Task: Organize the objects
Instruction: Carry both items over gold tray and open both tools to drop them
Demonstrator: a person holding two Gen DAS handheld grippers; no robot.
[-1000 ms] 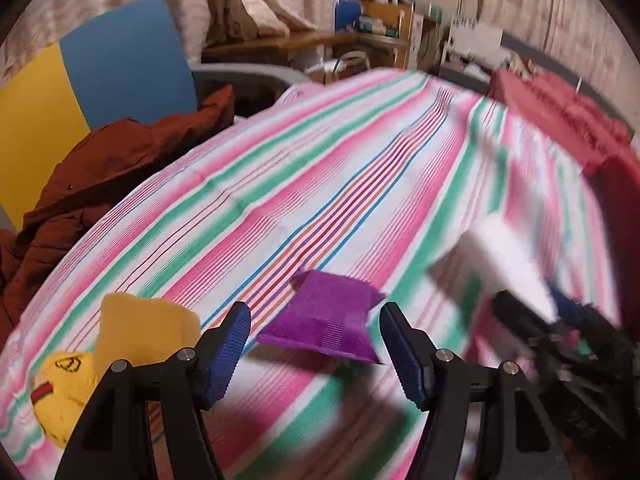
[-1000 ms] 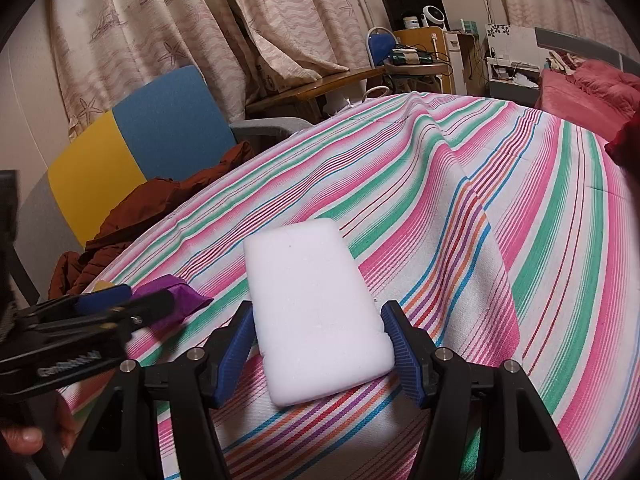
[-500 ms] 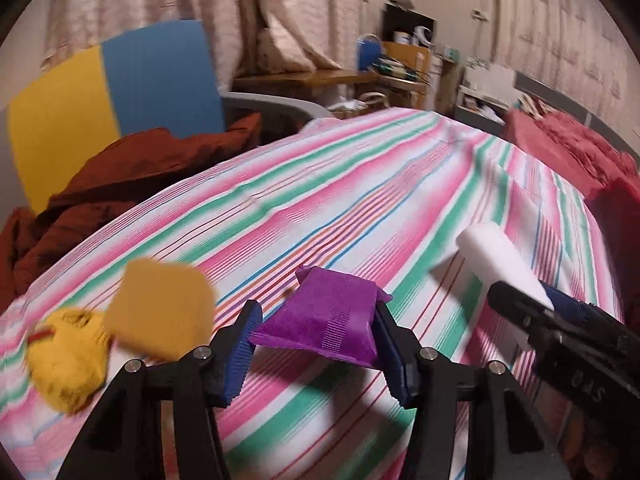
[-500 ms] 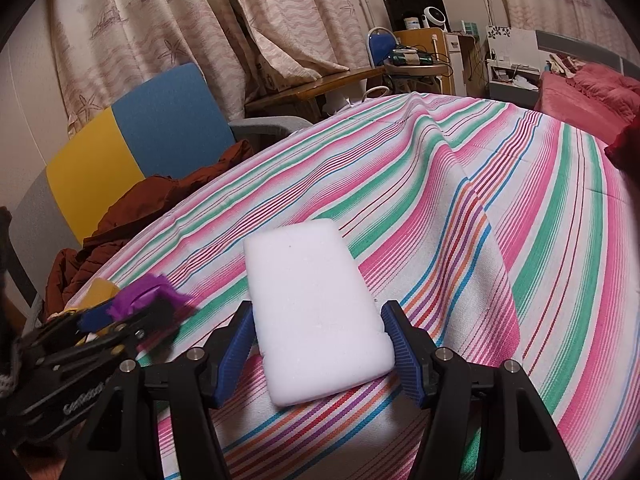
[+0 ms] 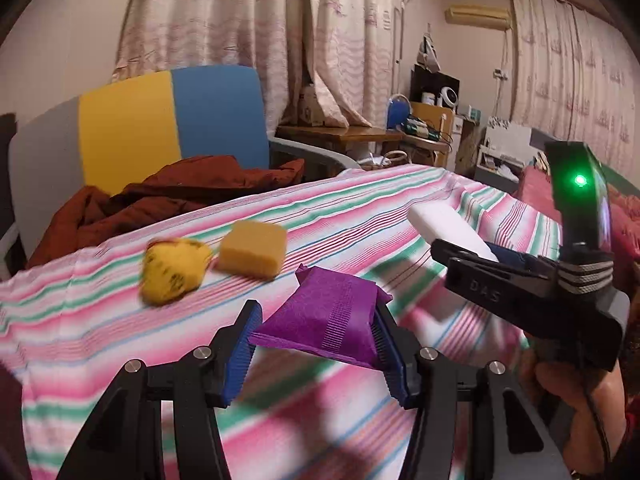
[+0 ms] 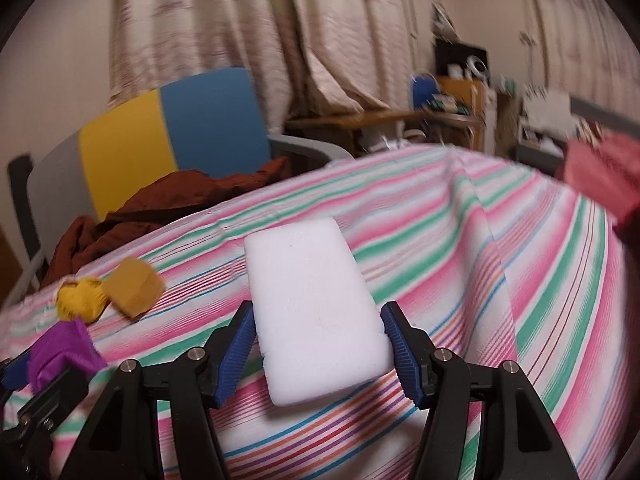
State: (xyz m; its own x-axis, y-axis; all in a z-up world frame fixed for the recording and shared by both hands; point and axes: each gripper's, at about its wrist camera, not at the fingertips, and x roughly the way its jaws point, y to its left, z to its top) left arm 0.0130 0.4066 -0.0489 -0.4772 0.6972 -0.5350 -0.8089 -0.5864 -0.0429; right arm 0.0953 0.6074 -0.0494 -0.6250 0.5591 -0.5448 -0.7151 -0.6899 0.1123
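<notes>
My left gripper (image 5: 316, 340) is shut on a purple cloth pouch (image 5: 324, 316) and holds it above the striped bedspread (image 5: 120, 320). My right gripper (image 6: 318, 340) is shut on a white foam block (image 6: 312, 300), also lifted off the spread; the block's tip shows in the left wrist view (image 5: 444, 224). A yellow plush toy (image 5: 172, 268) and an orange sponge block (image 5: 254, 250) lie side by side on the spread, to the left of both grippers. The purple pouch also shows at the lower left of the right wrist view (image 6: 60, 352).
A blue and yellow chair (image 5: 160, 120) with a rust-brown jacket (image 5: 168, 196) stands behind the bed. Curtains, a wooden desk (image 5: 340, 134) and cluttered shelves are at the back. Red bedding (image 6: 600, 172) lies at the right.
The left gripper shut on the purple pouch and lifted it. Both grippers rose and tilted up, so more of the room shows. The white block stayed in the right gripper.
</notes>
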